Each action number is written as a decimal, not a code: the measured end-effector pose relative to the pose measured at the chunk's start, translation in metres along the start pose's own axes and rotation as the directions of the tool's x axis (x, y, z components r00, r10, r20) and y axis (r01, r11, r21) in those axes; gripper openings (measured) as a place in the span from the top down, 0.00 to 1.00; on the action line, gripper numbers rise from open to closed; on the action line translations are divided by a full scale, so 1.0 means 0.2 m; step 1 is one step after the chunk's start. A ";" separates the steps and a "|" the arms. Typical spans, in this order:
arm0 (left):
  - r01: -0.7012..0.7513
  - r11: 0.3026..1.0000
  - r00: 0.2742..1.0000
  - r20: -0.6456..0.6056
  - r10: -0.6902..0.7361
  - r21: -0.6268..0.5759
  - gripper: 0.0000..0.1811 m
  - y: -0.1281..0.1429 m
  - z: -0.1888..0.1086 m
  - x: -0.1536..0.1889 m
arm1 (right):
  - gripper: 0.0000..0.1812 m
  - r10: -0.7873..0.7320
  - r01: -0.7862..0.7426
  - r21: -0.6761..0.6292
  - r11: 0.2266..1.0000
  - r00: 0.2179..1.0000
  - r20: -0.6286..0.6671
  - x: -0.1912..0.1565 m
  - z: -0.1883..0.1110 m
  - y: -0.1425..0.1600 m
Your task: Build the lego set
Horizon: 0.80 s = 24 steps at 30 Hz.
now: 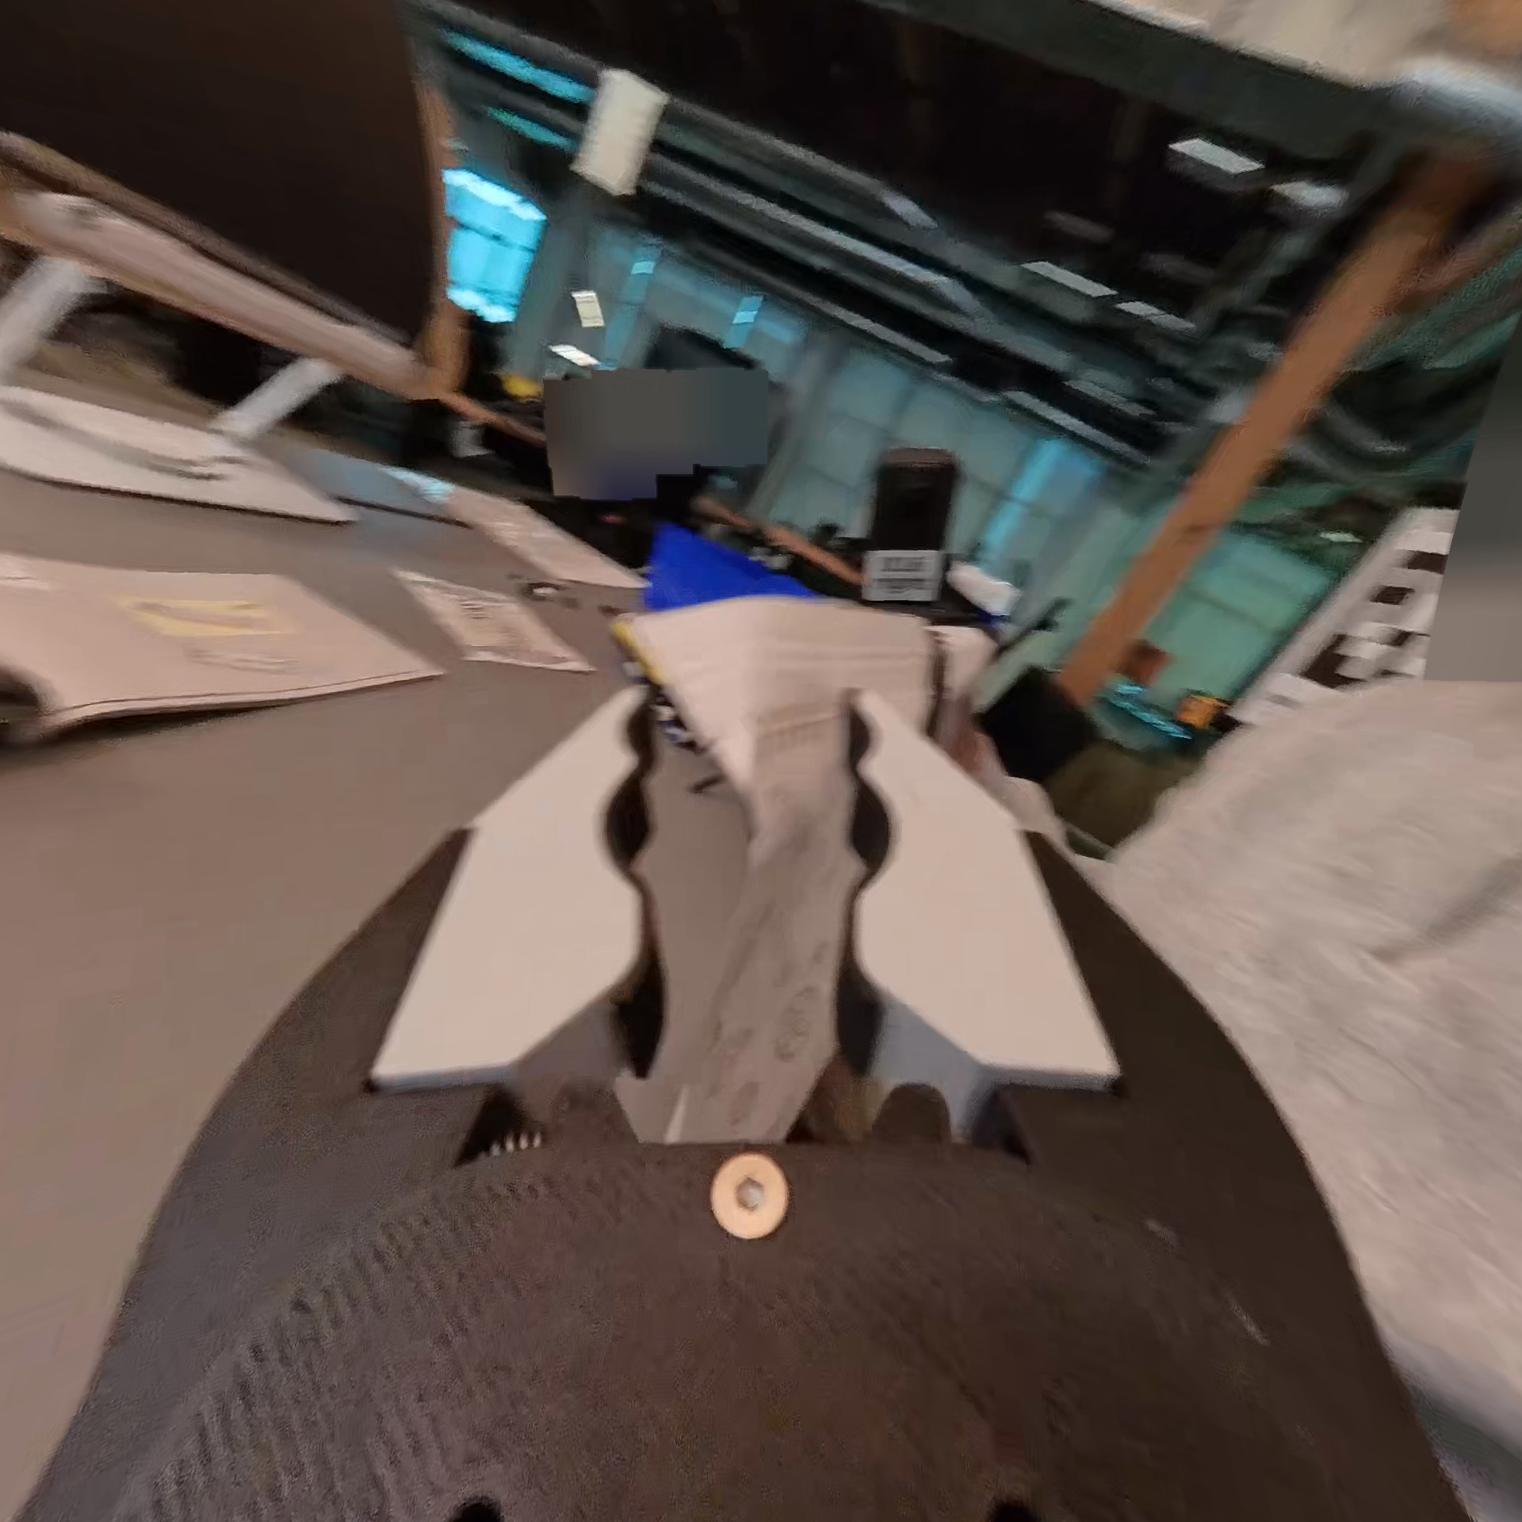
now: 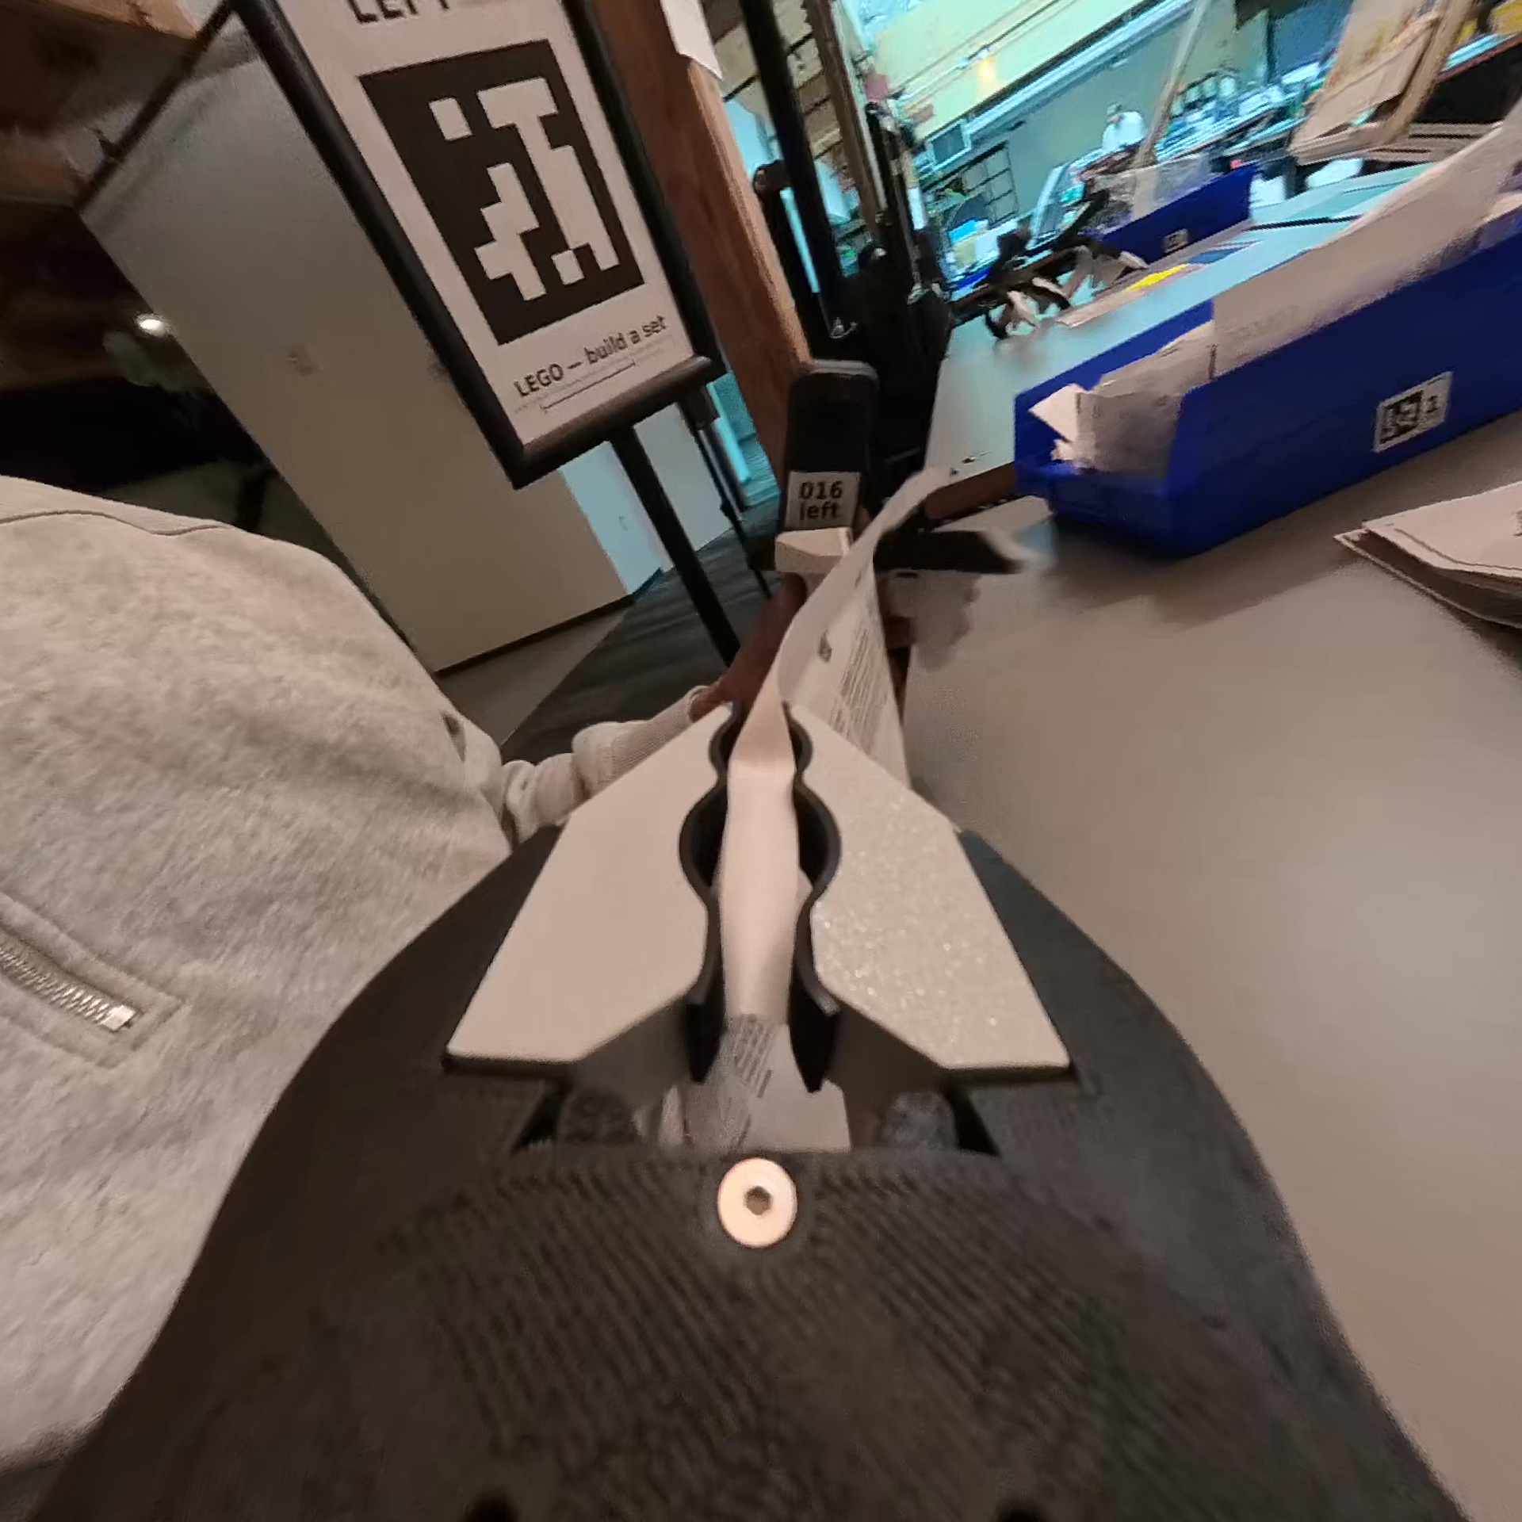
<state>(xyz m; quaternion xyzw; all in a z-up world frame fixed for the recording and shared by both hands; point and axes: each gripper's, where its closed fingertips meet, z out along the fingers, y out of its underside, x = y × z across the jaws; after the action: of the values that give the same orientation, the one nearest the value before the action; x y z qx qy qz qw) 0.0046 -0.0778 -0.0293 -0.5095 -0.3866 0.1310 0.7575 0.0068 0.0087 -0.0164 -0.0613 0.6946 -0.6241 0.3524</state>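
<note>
A white paper bag (image 1: 782, 659) of the lego set hangs stretched between my two grippers above the grey table (image 1: 206, 865). My left gripper (image 1: 749, 708) has the bag between its white fingers. The jaws stand fairly wide; the bag fills the gap near their base and touches the right finger. My right gripper (image 2: 762, 725) is shut tight on a flat end of the same bag (image 2: 856, 659). The left gripper (image 2: 824, 535) shows farther off in the right wrist view, at the bag's other end. No loose bricks are visible.
A blue bin (image 2: 1235, 461) with more white bags stands on the table (image 2: 1194, 824); it also shows in the left wrist view (image 1: 700, 568). Instruction booklets (image 1: 206, 642) lie on the table. A framed marker sign (image 2: 511, 206) stands off the table edge. A person's grey sleeve (image 2: 206, 782) is close. Spacing between my two grippers at the tips: around 10 cm.
</note>
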 end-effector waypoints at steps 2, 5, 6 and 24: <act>0.006 0.998 0.997 -0.071 -0.002 0.061 0.94 -0.02 -0.04 0.07 | 0.98 0.008 -0.007 0.027 1.000 0.999 -0.035 -0.01 0.00 -0.01; 0.037 0.993 0.994 -0.102 -0.025 0.113 0.98 -0.04 -0.09 0.09 | 0.98 0.005 0.002 0.052 0.999 0.992 -0.124 0.01 -0.04 -0.01; 0.043 0.993 0.994 -0.102 -0.032 0.110 0.99 -0.04 -0.09 0.08 | 0.98 -0.010 0.018 0.048 0.999 0.987 -0.161 0.02 -0.05 -0.01; 0.043 0.987 0.997 -0.065 -0.033 0.153 0.93 0.00 -0.10 0.01 | 1.00 -0.041 0.072 0.070 0.995 0.930 -0.366 0.11 -0.07 -0.05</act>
<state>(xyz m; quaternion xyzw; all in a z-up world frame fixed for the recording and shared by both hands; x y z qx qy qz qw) 0.0202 -0.0894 -0.0313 -0.4459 -0.3611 0.1298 0.8087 -0.0216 0.0070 -0.0167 0.0498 0.7197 -0.6624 0.2018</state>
